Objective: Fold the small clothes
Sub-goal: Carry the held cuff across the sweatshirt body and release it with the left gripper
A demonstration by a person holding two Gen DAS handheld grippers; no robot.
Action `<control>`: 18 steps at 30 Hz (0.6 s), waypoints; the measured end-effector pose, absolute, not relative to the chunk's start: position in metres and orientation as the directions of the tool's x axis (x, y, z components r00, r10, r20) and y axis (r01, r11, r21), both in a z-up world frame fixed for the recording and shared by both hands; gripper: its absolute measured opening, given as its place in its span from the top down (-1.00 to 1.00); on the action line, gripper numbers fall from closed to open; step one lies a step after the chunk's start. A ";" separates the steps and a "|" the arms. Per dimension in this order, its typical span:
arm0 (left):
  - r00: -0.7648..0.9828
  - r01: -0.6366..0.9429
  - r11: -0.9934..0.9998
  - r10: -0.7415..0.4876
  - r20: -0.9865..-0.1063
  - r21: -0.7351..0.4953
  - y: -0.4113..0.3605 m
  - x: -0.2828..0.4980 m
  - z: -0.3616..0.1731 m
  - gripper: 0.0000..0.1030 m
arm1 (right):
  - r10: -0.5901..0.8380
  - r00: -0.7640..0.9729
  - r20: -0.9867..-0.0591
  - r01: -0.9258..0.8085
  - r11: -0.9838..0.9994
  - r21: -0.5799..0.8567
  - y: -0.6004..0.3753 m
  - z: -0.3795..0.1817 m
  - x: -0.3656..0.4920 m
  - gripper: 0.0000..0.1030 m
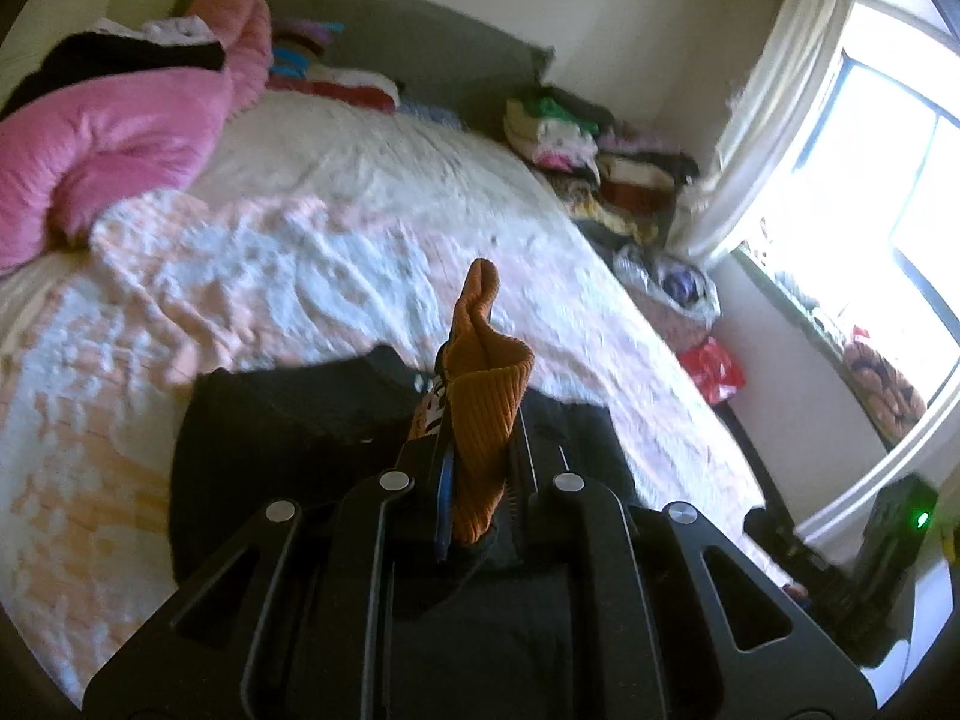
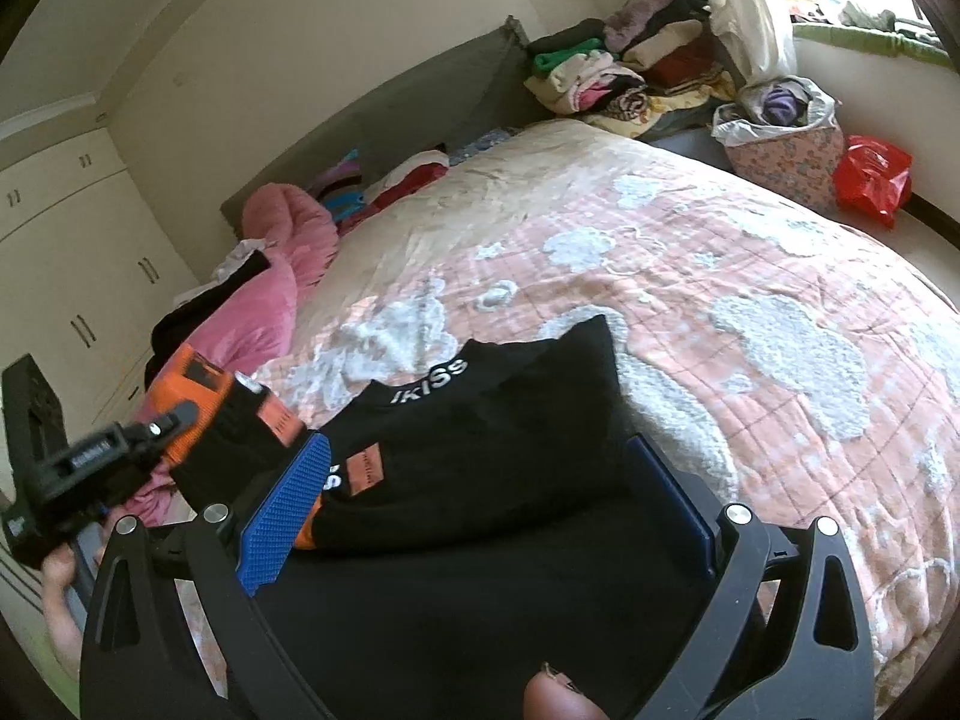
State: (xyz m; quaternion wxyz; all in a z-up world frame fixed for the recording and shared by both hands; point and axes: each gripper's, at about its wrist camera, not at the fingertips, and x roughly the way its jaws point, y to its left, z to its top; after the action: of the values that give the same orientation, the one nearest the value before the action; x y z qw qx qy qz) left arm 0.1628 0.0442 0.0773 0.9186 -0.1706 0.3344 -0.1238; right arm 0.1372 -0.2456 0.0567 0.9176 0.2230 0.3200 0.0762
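Note:
A small black top (image 2: 480, 438) with white lettering and orange patches lies on the bed near its front edge; it also shows in the left wrist view (image 1: 288, 420). My left gripper (image 1: 480, 420) is shut on the top's orange ribbed cuff (image 1: 486, 396) and holds that sleeve up off the bed. From the right wrist view the left gripper (image 2: 162, 426) sits at the far left with the orange sleeve end (image 2: 210, 396) in it. My right gripper (image 2: 480, 492) is open, its blue pads (image 2: 288, 504) on either side of the top's lower part, just above it.
The bed has a pink and white quilted cover (image 2: 690, 300). A pink duvet (image 1: 102, 138) lies at the head. Piles of folded clothes (image 2: 630, 72) stand beside the bed, with a floral bag (image 2: 780, 138) and a red bag (image 2: 870, 174). Cupboards (image 2: 54, 252) line the wall.

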 end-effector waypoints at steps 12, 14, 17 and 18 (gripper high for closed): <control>0.564 0.251 0.904 -0.428 -0.706 -0.347 -0.011 0.182 0.005 0.77 | 0.234 0.767 -0.598 0.073 0.893 0.444 -0.260 0.040 0.144 -0.90; 0.527 0.275 0.895 -0.445 -0.724 -0.350 -0.017 0.184 -0.003 0.59 | 0.230 0.760 -0.607 0.083 0.893 0.442 -0.261 0.036 0.147 -0.90; 0.504 0.300 0.895 -0.442 -0.742 -0.330 -0.020 0.185 -0.008 0.04 | 0.218 0.747 -0.628 0.099 0.898 0.430 -0.261 0.031 0.151 -0.90; 0.502 0.309 0.897 -0.435 -0.747 -0.315 -0.020 0.186 -0.007 -0.01 | 0.214 0.739 -0.639 0.106 0.899 0.424 -0.260 0.027 0.153 -0.90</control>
State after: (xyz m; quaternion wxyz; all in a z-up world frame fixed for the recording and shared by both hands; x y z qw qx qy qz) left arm 0.1858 -0.0196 -0.0074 0.8638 -0.0702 0.4500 -0.2155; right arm 0.1528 -0.2600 0.0274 0.9055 0.2225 0.3600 0.0299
